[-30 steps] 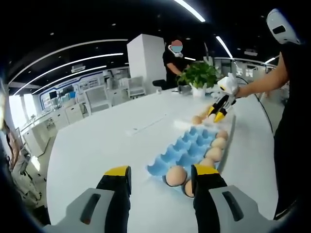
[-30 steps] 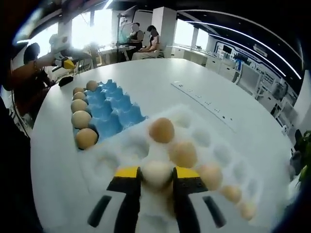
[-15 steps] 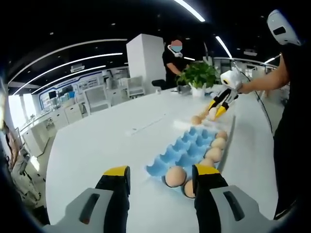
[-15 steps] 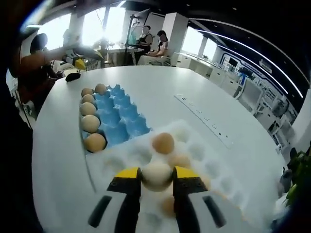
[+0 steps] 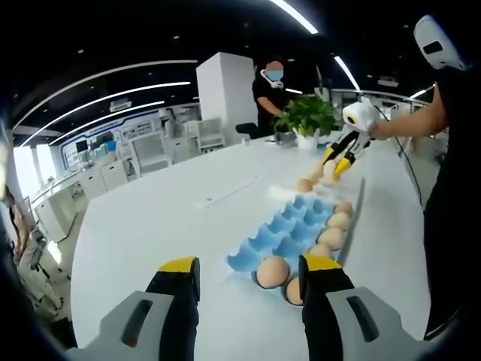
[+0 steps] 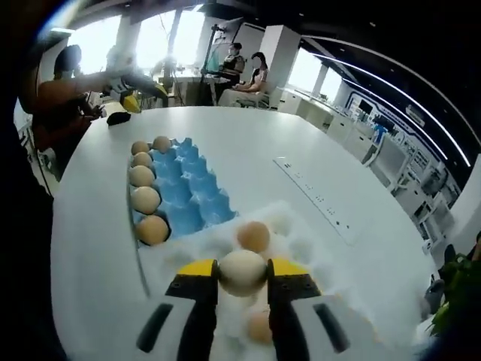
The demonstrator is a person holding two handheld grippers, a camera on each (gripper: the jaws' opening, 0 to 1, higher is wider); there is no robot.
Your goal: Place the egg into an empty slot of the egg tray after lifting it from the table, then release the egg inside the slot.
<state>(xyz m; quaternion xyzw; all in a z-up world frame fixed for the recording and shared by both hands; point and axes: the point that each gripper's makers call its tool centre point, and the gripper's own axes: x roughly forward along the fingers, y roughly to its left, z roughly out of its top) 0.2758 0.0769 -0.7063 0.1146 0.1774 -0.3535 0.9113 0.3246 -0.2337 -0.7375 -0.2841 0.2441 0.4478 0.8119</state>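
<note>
right gripper view looks down over the white counter [image 6: 90,248], and the right gripper [image 6: 242,272] has its yellow-tipped jaws clamped on a pale egg [image 6: 242,271], one jaw at each side. the egg is up off the surface, above a white egg tray [image 6: 319,248] that sits close under the gripper. in that white tray a brown egg [image 6: 254,235] rests just beyond the held one, and another egg [image 6: 260,326] shows lower down between the jaws. just past it, touching or nearly so, lies a blue egg tray [image 6: 192,197] with a row of brown eggs [image 6: 144,199] along its near edge and many slots empty.

left gripper view comes from the other end of the counter [image 5: 150,226]. the left gripper [image 5: 248,282] hangs with its jaws spread apart and nothing between them, short of the blue egg tray [image 5: 289,229]. two brown eggs [image 5: 272,271] sit at that tray's closest corner. far across, the right gripper [image 5: 340,160] is raised in a person's hand, near a green potted plant [image 5: 307,116]. whether it grips anything is too small to tell from there. another person [image 5: 269,98] stands behind the plant.
</note>
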